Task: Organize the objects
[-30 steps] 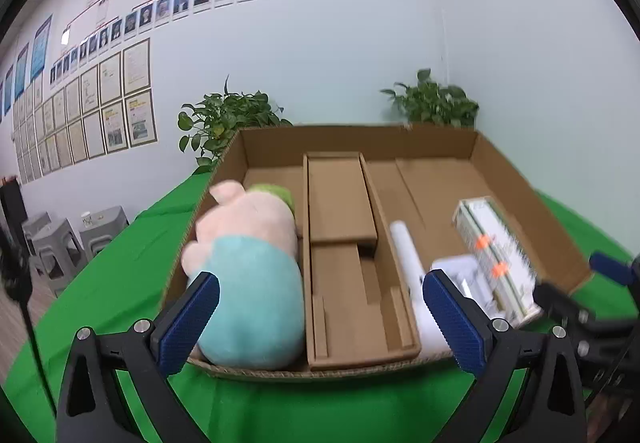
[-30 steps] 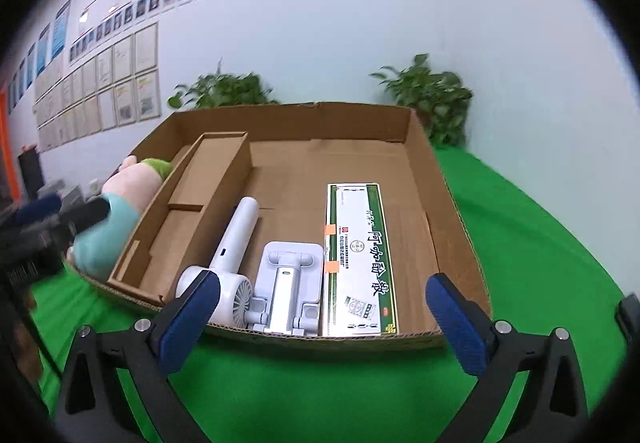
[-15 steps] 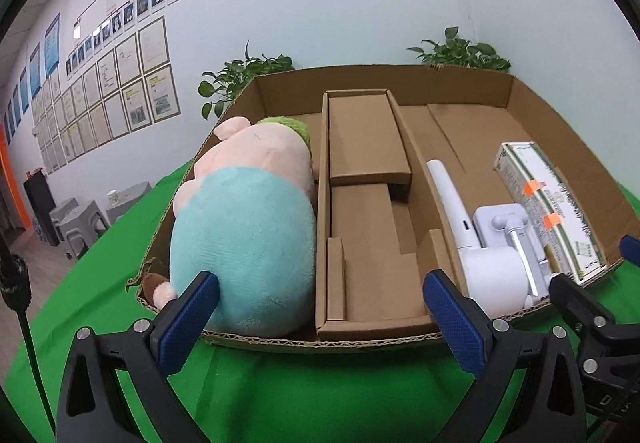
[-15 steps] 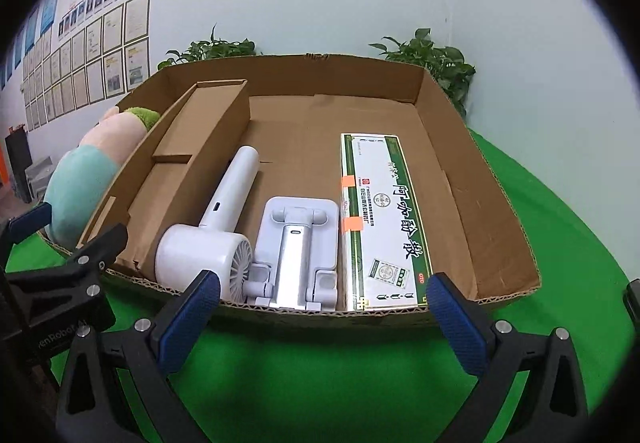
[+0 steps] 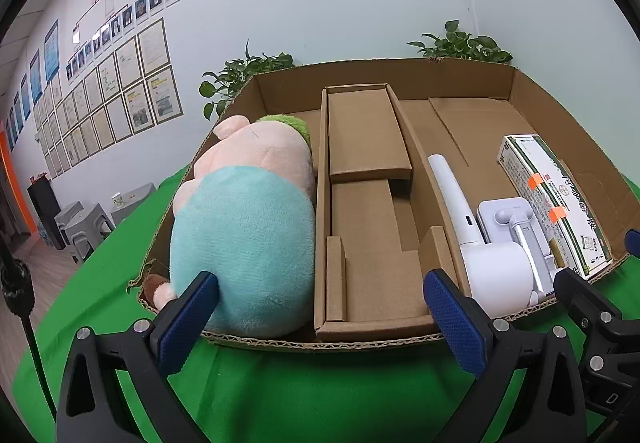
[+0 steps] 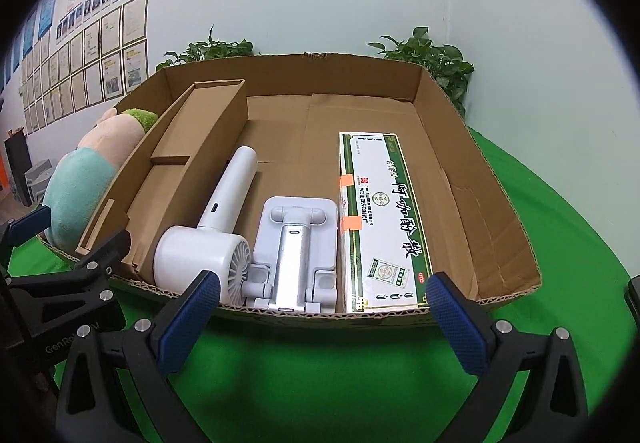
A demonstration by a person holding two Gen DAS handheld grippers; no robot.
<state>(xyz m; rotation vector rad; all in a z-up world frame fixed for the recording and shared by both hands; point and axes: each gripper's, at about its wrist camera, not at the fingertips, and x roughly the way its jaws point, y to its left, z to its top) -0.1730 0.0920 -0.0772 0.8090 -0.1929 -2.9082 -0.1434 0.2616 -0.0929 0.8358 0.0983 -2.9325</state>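
Cardboard is forming a shallow tray (image 6: 500,203) that is sitting on the green counter (image 6: 320,383), with two potted plants (image 6: 432,55) being seen behind its far edge. A plush toy (image 5: 248,227) is lying in the tray's left compartment, a cardboard insert (image 5: 368,203) is filling the middle, and a white handheld fan (image 6: 208,243), a white folding stand (image 6: 296,243) and a green-and-white carton (image 6: 380,219) are lying side by side in the right part, all near the front wall. Both grippers are being held wide apart and empty: the left gripper (image 5: 320,319) at the front wall before the plush toy and insert, the right gripper (image 6: 320,319) before the fan, stand and carton.

Since everything is already lying inside the tray, the scene is fitting both a finished sorting and one about to be rearranged. If a reach is being made, the low front wall could be caught by a finger and the light tray dragged; the closely packed fan and stand could be pinched together; the soft toy could be squashed and slip.
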